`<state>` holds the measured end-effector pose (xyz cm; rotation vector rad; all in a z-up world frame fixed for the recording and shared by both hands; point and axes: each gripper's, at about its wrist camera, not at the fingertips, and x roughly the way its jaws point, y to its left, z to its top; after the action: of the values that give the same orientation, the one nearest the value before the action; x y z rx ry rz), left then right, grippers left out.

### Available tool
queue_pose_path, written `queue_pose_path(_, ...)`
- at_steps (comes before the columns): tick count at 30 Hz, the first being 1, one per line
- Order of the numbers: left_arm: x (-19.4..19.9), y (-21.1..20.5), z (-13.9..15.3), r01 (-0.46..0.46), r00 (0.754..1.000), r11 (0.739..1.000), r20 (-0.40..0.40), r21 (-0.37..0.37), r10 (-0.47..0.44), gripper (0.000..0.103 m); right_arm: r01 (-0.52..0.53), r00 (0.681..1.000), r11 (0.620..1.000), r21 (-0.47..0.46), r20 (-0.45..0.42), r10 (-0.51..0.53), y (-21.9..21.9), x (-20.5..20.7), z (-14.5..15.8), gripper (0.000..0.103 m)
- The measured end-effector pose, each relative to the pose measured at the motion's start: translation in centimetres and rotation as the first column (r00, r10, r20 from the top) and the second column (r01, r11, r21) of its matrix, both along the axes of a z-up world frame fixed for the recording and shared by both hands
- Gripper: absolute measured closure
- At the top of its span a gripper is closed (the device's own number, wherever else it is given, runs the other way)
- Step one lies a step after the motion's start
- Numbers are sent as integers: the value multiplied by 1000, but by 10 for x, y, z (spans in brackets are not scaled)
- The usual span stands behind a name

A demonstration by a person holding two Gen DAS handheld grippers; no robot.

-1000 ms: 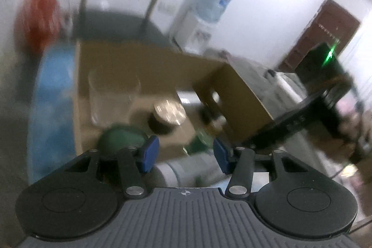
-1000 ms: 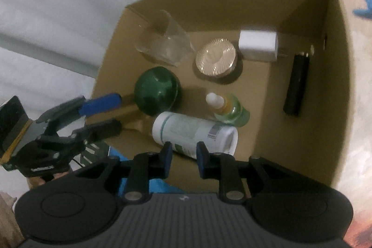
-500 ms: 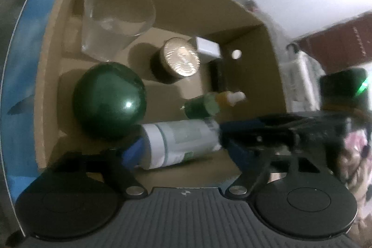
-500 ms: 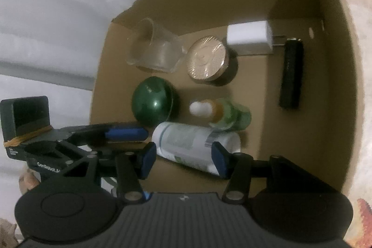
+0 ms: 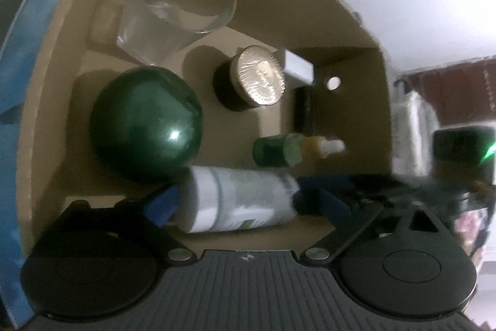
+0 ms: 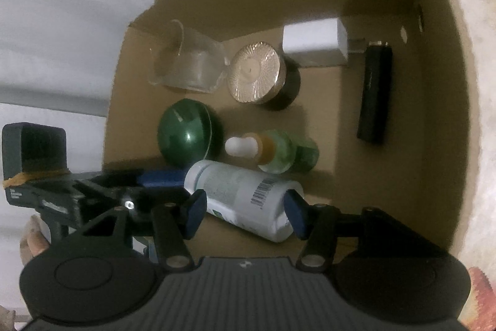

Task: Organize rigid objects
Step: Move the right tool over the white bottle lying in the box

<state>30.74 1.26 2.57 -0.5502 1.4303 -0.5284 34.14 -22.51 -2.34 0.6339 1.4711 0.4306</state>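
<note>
A white bottle [image 5: 238,197] [image 6: 245,197] lies on its side near the front of a cardboard box [image 5: 350,33] [image 6: 434,89]. My left gripper [image 5: 245,203] is open, its blue pads at either end of the bottle. My right gripper [image 6: 245,210] is open too, its pads either side of the same bottle. Whether any pad touches the bottle I cannot tell. The left gripper also shows in the right wrist view [image 6: 161,179], reaching in from the left.
In the box are a clear glass [image 5: 176,2] [image 6: 189,64], a dark green ball [image 5: 145,123] [image 6: 186,135], a gold-lidded jar [image 5: 257,82] [image 6: 260,76], a small green dropper bottle [image 5: 294,148] [image 6: 279,154], a white charger [image 6: 316,45] and a black stick [image 6: 375,95].
Both grippers have come down into the box and opened wide around the white bottle. The right gripper was nearly shut a second ago.
</note>
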Motion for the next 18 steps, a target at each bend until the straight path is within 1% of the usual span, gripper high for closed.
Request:
queue_pose_path(3,1,5,-4,-33,999,999,-11,-43,33,8,4,1000,1000,12,1,-4,0,0,-3,44)
queue_pose_path(5,1,8,-6,-47,999,995,-19,-91,46,3,3,1000,1000,19,4,-3,1,-1,-3,40)
queue_pose_path(9,-2,13,2,-85,996,983,24,-160,90,1,3,1000,1000,-1,15,-3,3,-6,-2,39)
queue_pose_path(10,-3,15,3,-101,994,978,28,-181,108,1,5,1000,1000,-1,17,-5,4,-6,-2,39)
queue_pose_path(11,-4,16,3,-105,993,965,21,-240,113,4,4,1000,1000,10,22,-5,4,-7,-2,39)
queue_pose_path(12,-5,15,2,-102,994,948,-6,-302,105,6,5,1000,999,37,18,-6,4,-8,-3,40)
queue_pose_path(13,-8,13,4,-99,995,937,-14,-335,99,6,8,1000,999,53,14,-8,5,-8,-3,41)
queue_pose_path(14,-11,9,10,-83,995,940,19,-332,94,6,3,1000,998,65,17,-4,7,-9,-2,41)
queue_pose_path(15,-14,5,18,-59,994,950,65,-306,83,6,-9,1000,998,67,27,8,10,-10,-1,41)
queue_pose_path(16,-17,2,23,-47,993,957,92,-288,77,6,-16,999,998,63,32,14,13,-11,-2,41)
queue_pose_path(18,-19,5,25,-59,992,956,88,-289,87,6,-23,1000,999,49,23,22,16,-11,-4,41)
